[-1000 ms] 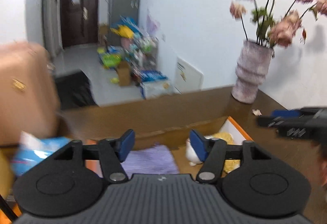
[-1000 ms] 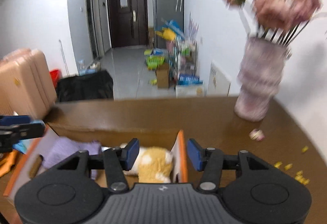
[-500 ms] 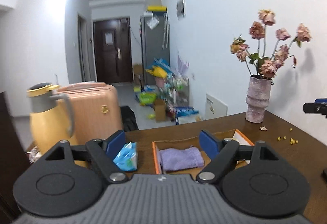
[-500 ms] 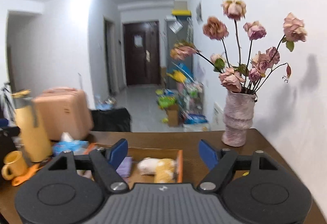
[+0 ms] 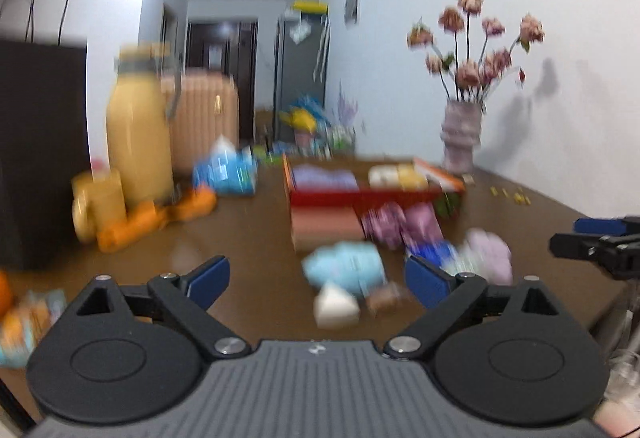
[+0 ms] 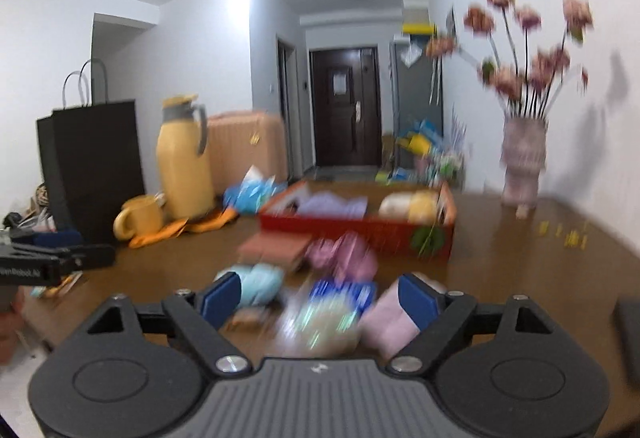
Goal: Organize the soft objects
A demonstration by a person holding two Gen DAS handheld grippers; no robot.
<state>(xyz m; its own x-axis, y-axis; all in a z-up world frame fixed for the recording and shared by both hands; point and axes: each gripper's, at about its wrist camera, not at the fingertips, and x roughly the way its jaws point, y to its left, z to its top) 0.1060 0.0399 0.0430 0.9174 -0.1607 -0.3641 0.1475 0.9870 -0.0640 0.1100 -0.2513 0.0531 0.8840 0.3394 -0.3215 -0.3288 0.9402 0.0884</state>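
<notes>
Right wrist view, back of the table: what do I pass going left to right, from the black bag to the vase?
Black bag → yellow mug → yellow jug → blue tissue pack → red box → vase.

Motion-blurred soft items point(image 5: 344, 270) on table, red box point(image 6: 356, 226) contents indistinct, black bag point(image 5: 36, 150) cut off left

A yellow thermos jug point(image 6: 184, 162) is seen at the left of the brown table point(image 6: 520, 262). A yellow mug point(image 6: 140, 216) is set just beside it, a black paper bag point(image 6: 96, 166) further left, and a vase of pink flowers point(image 6: 523, 162) well apart at the table's far right.
</notes>
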